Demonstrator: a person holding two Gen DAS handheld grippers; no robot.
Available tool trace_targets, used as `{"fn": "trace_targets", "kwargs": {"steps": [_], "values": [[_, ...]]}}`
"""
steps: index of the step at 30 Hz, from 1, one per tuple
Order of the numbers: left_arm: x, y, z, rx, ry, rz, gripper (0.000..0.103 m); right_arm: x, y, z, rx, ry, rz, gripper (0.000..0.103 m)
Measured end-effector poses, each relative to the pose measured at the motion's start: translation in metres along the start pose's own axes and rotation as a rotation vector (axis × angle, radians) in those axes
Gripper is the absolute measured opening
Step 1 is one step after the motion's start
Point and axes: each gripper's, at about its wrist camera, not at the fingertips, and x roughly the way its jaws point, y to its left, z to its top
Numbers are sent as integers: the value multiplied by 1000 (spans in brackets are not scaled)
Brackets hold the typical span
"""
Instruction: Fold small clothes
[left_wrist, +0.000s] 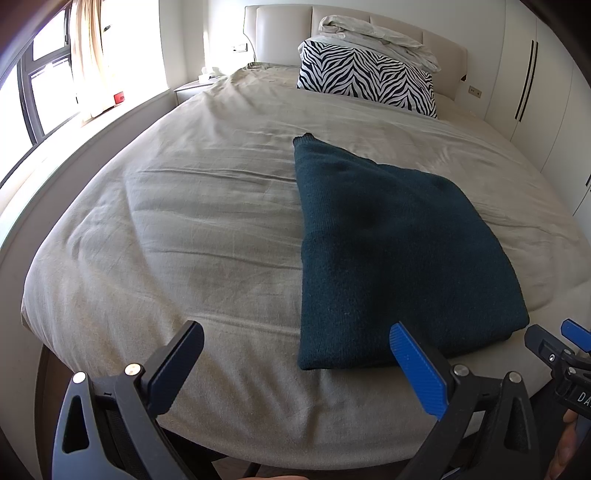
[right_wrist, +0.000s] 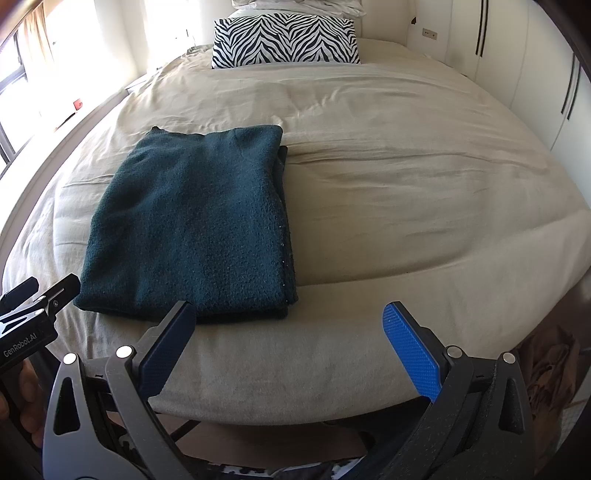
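A dark teal knitted garment lies folded into a rectangle on the beige bed, near its front edge; it also shows in the right wrist view. My left gripper is open and empty, held just in front of the garment's near left corner. My right gripper is open and empty, just in front of the garment's near right corner. The right gripper's tip shows at the left wrist view's right edge, and the left gripper's tip at the right wrist view's left edge.
The beige bed cover is wrinkled. A zebra-print pillow and bundled white bedding lie at the headboard. A window and ledge run along the left; white wardrobe doors stand on the right.
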Motion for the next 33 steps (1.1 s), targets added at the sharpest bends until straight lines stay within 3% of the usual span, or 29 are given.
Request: {"fn": "trace_targets", "kwargs": {"steps": [33], "values": [[2, 1, -4, 3, 1, -7, 103, 2, -3, -6, 4, 9, 8, 103]]}}
